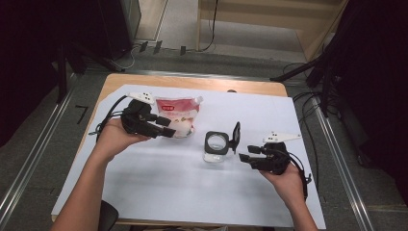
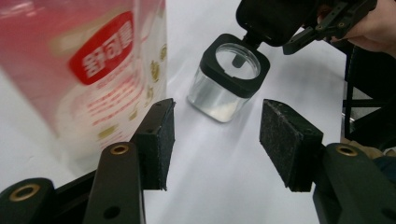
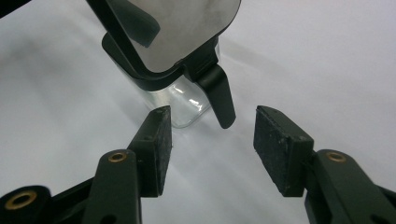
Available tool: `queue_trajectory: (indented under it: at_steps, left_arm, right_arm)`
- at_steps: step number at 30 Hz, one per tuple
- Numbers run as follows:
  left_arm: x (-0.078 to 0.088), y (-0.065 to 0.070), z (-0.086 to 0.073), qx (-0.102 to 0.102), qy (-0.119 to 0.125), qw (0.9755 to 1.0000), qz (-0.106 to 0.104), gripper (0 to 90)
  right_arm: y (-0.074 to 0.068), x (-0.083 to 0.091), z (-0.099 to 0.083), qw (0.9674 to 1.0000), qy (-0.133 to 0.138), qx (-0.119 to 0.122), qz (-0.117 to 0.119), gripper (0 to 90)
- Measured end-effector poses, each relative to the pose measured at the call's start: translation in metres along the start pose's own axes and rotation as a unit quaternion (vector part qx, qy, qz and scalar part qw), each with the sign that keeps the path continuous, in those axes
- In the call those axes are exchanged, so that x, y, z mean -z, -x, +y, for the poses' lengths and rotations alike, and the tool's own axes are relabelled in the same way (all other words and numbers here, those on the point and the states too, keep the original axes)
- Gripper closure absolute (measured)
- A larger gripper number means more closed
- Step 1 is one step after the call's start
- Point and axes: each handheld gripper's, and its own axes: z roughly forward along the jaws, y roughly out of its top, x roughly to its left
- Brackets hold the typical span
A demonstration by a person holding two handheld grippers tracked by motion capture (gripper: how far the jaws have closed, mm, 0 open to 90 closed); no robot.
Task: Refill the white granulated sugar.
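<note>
A pink and white spouted pouch (image 1: 177, 117) stands at the back left of the white sheet. A clear square jar (image 1: 217, 146) with a black rim sits mid-table, its hinged black lid (image 1: 236, 136) raised on its right side. My left gripper (image 1: 166, 126) is open just in front of the pouch; in the left gripper view the pouch (image 2: 93, 70) lies outside the left jaw and the jar (image 2: 231, 77) is ahead of my left gripper (image 2: 217, 121). My right gripper (image 1: 246, 155) is open just right of the jar. In the right gripper view, my right gripper (image 3: 212, 135) faces the lid (image 3: 177, 28) and the jar (image 3: 182, 100), with nothing between its pads.
The white sheet (image 1: 192, 187) covers most of a wooden table (image 1: 192, 83), whose far edge shows bare. Dark stands and cables (image 1: 308, 72) flank both sides, and metal floor rails (image 1: 341, 168) run alongside. Open sheet lies in front of the jar.
</note>
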Motion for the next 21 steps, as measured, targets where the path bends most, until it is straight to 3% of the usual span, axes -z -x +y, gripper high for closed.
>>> queue_trajectory:
  at_steps: [12,21]
  left_arm:
    - [0.021,-0.015,-0.010,0.019,-0.003,0.9995,0.026,46.5]
    - [0.033,-0.033,-0.012,0.036,0.003,0.9982,0.048,45.2]
  right_arm:
    - [0.005,-0.004,-0.001,1.0000,-0.009,-0.003,-0.003,47.1]
    - [0.006,-0.005,-0.002,0.9999,-0.011,-0.002,-0.005,47.2]
